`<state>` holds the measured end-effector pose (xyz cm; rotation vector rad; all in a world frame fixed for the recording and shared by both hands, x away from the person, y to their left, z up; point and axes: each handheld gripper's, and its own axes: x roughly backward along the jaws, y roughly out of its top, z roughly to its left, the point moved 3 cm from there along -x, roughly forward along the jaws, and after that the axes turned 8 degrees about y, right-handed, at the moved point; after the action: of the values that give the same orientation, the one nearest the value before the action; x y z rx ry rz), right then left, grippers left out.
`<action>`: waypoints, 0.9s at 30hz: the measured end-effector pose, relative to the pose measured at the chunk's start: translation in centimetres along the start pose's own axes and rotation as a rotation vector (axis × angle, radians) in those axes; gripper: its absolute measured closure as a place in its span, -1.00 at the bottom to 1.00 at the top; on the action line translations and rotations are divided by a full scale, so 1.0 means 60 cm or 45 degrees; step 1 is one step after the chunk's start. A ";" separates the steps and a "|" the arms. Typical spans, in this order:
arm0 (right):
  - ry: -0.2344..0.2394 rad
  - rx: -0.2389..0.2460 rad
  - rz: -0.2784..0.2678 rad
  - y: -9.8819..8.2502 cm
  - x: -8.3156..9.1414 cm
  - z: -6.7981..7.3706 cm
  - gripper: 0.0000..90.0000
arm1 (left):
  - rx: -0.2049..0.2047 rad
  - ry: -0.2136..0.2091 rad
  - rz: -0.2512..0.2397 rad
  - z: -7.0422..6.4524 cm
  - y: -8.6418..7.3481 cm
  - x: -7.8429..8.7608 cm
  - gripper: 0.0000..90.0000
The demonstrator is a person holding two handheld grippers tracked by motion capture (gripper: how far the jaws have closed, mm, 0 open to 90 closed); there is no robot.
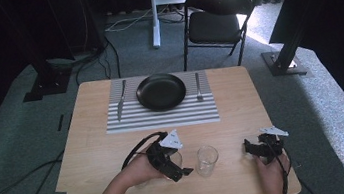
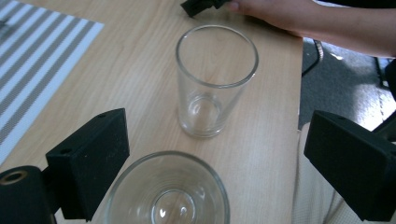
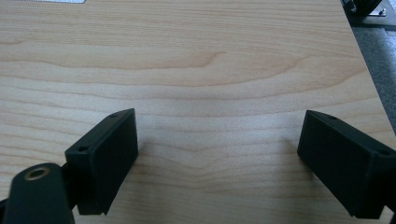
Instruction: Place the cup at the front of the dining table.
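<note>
Near the table's [image 1: 96,152] front edge, left of its middle, I have the left gripper [image 2: 215,158] with its jaws wide apart around a clear glass [image 2: 167,191]. That nearer glass stands upright between the two jaws, closer to the left-hand one in the left gripper view; I cannot tell whether either pad touches it. Just beyond it, a second glass [image 2: 212,81] stands upright on the bare wood, apart from the first and outside the jaws. My right gripper [image 3: 217,163] sits by the front right corner, jaws spread with only bare wood between them, well apart from both glasses. Toward the far edge lies a striped placemat [image 1: 162,118] with a black plate [image 1: 161,91], a knife [image 1: 121,102] and a fork [image 1: 198,87].
</note>
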<state>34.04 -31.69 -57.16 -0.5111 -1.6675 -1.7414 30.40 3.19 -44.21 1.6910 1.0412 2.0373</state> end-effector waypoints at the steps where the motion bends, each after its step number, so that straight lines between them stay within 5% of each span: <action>1: 0.000 -0.001 0.000 0.000 0.000 0.000 -0.74 | 0.002 -0.009 0.004 -0.002 0.001 -0.003 -0.84; 27: 0.000 -0.001 0.000 0.000 0.000 0.000 -0.74 | -0.052 0.002 0.159 -0.017 0.050 -0.075 -0.84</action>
<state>34.04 -31.69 -57.16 -0.5116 -1.6671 -1.7421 31.29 -2.12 -45.46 1.7747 0.9088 2.1212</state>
